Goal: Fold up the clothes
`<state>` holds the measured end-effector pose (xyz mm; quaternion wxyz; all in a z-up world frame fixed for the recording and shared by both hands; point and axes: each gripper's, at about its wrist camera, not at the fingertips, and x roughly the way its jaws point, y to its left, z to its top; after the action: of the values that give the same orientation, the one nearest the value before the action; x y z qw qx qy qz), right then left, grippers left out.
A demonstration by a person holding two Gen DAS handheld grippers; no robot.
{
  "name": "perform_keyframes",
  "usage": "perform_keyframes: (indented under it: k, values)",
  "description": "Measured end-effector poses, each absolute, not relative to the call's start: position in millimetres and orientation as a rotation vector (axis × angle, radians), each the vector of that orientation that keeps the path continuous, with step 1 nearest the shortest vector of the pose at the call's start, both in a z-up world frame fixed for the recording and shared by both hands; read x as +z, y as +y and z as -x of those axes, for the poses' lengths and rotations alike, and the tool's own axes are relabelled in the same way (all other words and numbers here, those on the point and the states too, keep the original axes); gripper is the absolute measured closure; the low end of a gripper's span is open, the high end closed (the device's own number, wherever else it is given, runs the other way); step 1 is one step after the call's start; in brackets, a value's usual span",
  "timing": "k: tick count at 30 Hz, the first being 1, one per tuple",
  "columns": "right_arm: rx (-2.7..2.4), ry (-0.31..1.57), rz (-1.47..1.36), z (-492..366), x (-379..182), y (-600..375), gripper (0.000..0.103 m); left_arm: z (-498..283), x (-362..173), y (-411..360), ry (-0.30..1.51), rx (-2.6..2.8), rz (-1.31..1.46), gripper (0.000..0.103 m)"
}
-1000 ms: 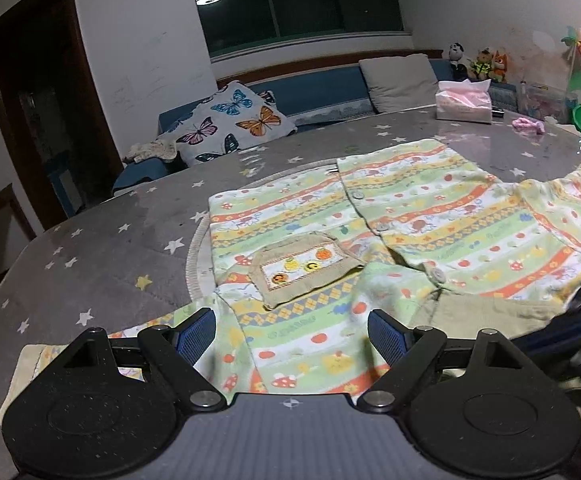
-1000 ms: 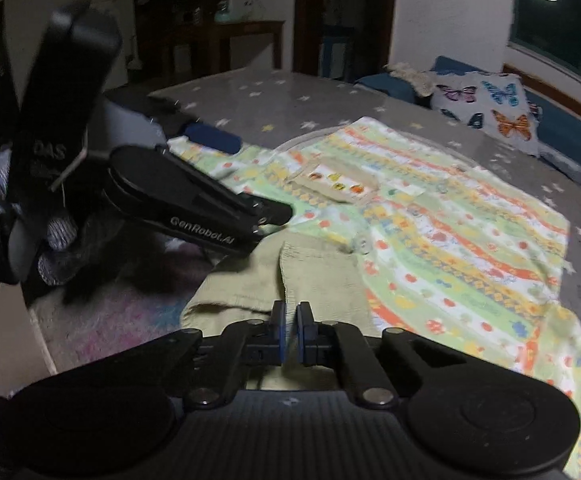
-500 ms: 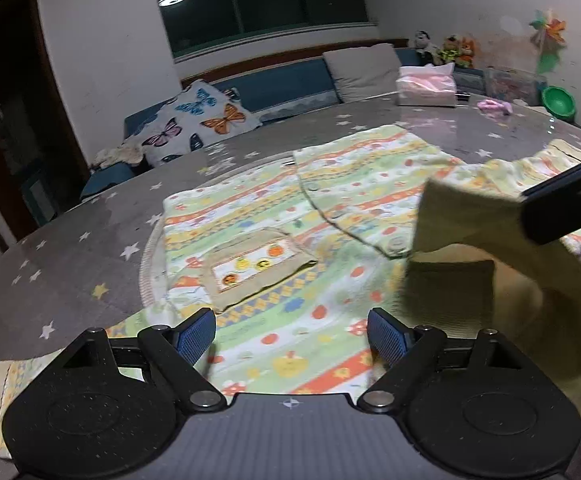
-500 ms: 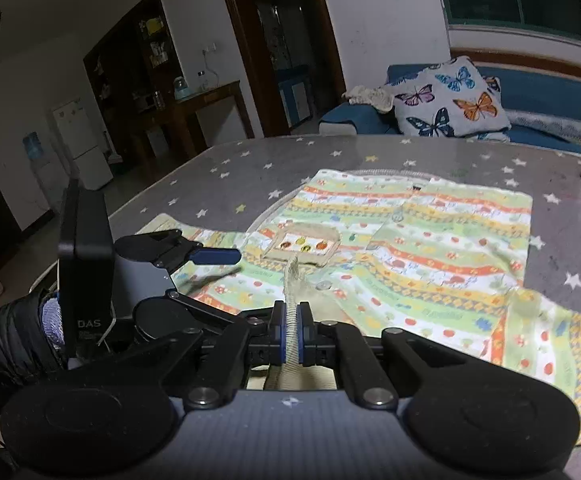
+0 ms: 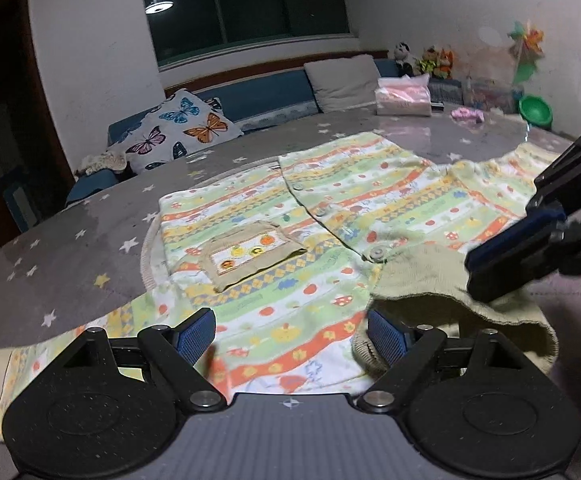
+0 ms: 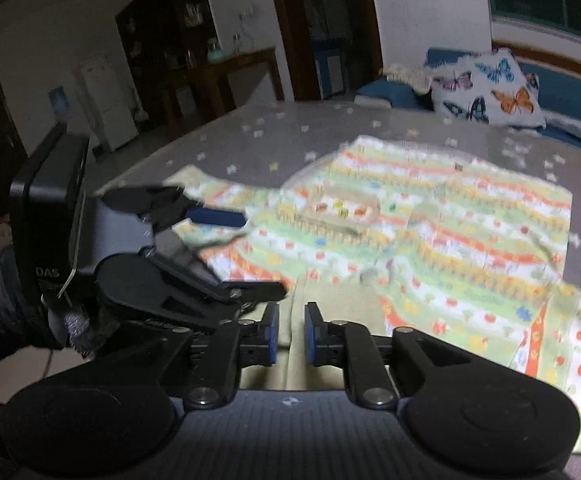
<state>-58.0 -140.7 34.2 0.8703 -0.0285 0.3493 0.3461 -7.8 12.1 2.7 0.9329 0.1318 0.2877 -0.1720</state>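
Right wrist view: my right tongs (image 6: 289, 330), pinching the garment's (image 5: 330, 216) beige hem (image 6: 294, 300) half a second ago, are now parting slightly around it. My left tongs (image 5: 290, 330) are staying spread wide above the garment, lying flat on the surface (image 5: 70, 240). Fold likely restarting.

1. Your right gripper (image 6: 289, 334) shows a narrow gap between its blue pads (image 6: 271, 334), over the beige collar (image 6: 330, 304).
2. Striped shirt (image 6: 450, 236) lies spread on the star-print table (image 6: 250, 140).
3. Your left gripper (image 6: 226, 248) sits at left, fingers parted over the shirt's sleeve.
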Motion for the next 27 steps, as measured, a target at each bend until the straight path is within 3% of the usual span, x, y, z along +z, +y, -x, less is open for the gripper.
perform_keyframes:
  k: [1,10,21,23,27]
  values:
    - [0.720,0.716,0.056,57,37,-142,0.080,8,6,16,0.585,-0.344,-0.260,0.017]
    - [0.617,0.772,0.143,32,2,-134,0.080,5,29,19,0.532,-0.308,-0.208,0.017]
    - [0.593,0.756,0.178,42,1,-144,0.079,-12,-1,-27,0.591,-0.365,-0.298,0.017]
    - [0.589,0.760,0.158,45,0,-150,0.072,-9,-8,-28,0.597,-0.363,-0.317,0.017]
    - [0.556,0.736,0.090,52,7,-171,0.069,-7,-9,-27,0.598,-0.360,-0.317,0.017]
